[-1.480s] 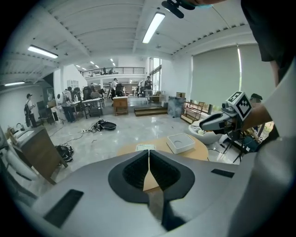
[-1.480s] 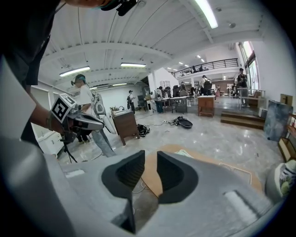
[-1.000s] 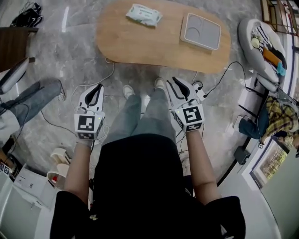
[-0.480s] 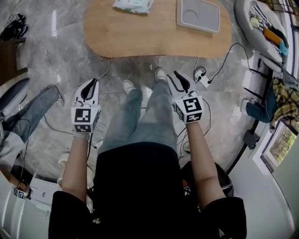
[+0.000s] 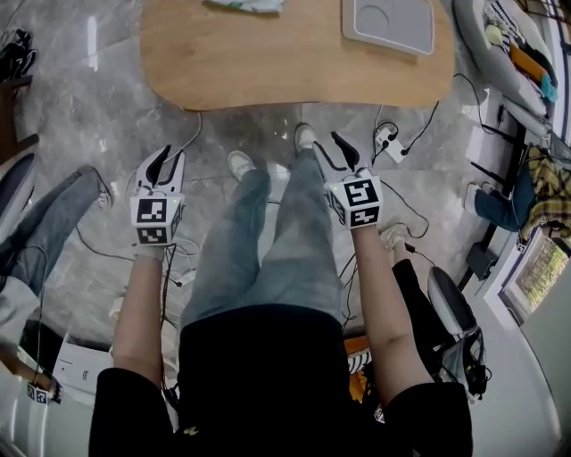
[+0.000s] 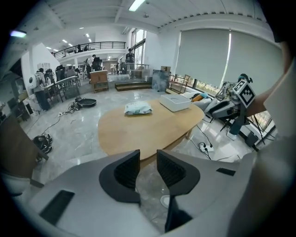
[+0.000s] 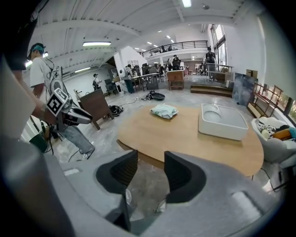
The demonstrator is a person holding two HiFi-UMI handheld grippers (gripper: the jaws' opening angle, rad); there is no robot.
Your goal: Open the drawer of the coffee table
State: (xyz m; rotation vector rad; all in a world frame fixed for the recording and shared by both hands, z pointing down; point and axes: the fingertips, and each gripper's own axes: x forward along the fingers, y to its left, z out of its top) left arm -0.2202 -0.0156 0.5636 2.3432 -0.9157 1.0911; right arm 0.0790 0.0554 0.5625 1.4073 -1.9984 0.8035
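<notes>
Grey marble floor (image 5: 80,107) strewn with cables (image 5: 419,134). Just ahead of the shoes (image 5: 239,163), wooden coffee table (image 5: 294,62) bearing a white tray (image 5: 397,22) and a pack of wipes (image 5: 245,4); drawer not to be made out from any view. Short of the table's near edge, left gripper (image 5: 172,153) and right gripper (image 5: 326,141), both released, jaws just now opening, only bare floor between them, touching nothing.
</notes>
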